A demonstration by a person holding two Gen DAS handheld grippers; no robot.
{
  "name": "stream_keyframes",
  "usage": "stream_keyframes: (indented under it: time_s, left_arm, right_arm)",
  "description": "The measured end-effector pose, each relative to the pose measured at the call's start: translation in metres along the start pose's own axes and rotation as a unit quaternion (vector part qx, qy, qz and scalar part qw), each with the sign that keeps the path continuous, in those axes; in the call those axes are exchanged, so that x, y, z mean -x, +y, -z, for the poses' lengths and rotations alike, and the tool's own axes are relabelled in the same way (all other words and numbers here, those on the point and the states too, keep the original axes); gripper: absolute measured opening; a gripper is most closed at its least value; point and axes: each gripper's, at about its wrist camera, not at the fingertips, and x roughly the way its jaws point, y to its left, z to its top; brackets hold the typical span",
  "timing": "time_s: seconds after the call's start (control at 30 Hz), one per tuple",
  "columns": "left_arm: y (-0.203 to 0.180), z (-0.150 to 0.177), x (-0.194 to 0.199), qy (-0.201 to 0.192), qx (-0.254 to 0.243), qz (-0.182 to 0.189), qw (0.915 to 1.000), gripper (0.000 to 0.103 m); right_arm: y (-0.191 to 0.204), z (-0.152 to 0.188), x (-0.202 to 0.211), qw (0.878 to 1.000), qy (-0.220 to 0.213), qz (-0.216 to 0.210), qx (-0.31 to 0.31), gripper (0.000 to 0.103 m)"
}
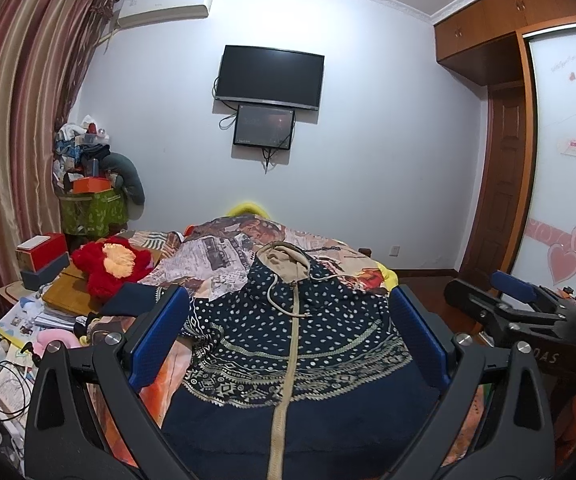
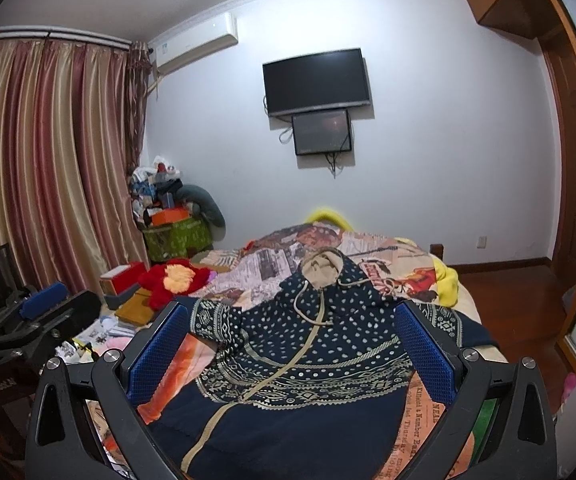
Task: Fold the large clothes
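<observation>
A navy hooded jacket [image 1: 288, 340] with white dots, patterned bands, a beige zipper strip and beige hood lies spread front-up on the bed, hood pointing away. It also shows in the right wrist view [image 2: 308, 352]. My left gripper [image 1: 288, 320] is open above the jacket's lower half, blue pads wide apart, holding nothing. My right gripper [image 2: 292, 340] is open the same way over the jacket, empty. The right gripper also shows at the right edge of the left wrist view [image 1: 512, 300]; the left gripper shows at the left of the right wrist view [image 2: 44, 304].
The bed has a printed blanket [image 1: 224, 256]. A red plush toy [image 1: 108, 268] and boxes [image 1: 42, 260] lie at the left, with papers and cables [image 1: 4, 352] below. A clutter pile [image 1: 88, 172] stands by the curtain. A wardrobe [image 1: 560, 160] and wooden floor are at right.
</observation>
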Motion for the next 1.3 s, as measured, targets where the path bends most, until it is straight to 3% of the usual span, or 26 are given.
stream_keyframes:
  time_s: [0.17,0.33,0.47,0.6,0.63,0.7,0.87,1.1,1.13,1.23,1.3]
  left_arm:
    - [0.042,-0.008,-0.050,0.036,0.031,-0.016,0.9987,0.101]
    - [0.102,-0.006,-0.124,0.110,0.061,-0.022,0.9918,0.101]
    - [0.155,0.014,-0.198,0.218,0.077,-0.059,0.9711,0.101]
    - [0.201,0.047,-0.254,0.285,0.085,-0.116,0.9478,0.101]
    - [0.214,0.055,-0.268,0.306,0.086,-0.134,0.9387,0.101]
    - [0.235,0.070,-0.288,0.333,0.103,-0.140,0.9269,0.101]
    - [0.286,0.092,-0.315,0.338,0.165,-0.157,0.9132,0.101]
    - [0.336,0.095,-0.345,0.329,0.254,-0.131,0.8999,0.098]
    - [0.343,0.096,-0.348,0.329,0.273,-0.123,0.8956,0.096]
    - [0.362,0.106,-0.360,0.335,0.346,-0.093,0.8714,0.090]
    - [0.374,0.109,-0.364,0.323,0.376,-0.093,0.8634,0.090]
  right_arm:
    - [-0.001,-0.005,-0.049,1.000,0.030,0.003,0.007,0.103]
    - [-0.006,-0.009,-0.110,0.998,0.053,0.012,0.016,0.103]
    - [-0.011,-0.009,-0.169,0.996,0.076,0.029,0.033,0.103]
    - [-0.016,-0.003,-0.234,0.991,0.127,0.021,0.031,0.103]
    - [-0.016,0.000,-0.249,0.989,0.142,0.019,0.035,0.103]
    - [-0.014,0.009,-0.285,0.982,0.185,0.014,0.049,0.103]
    - [-0.012,0.046,-0.364,0.956,0.284,-0.010,0.067,0.103]
    - [-0.001,0.087,-0.436,0.925,0.369,-0.034,0.083,0.103]
    - [0.000,0.090,-0.444,0.922,0.375,-0.037,0.084,0.103]
    - [0.004,0.095,-0.461,0.916,0.390,-0.050,0.078,0.103]
    - [0.005,0.096,-0.470,0.914,0.396,-0.057,0.074,0.103]
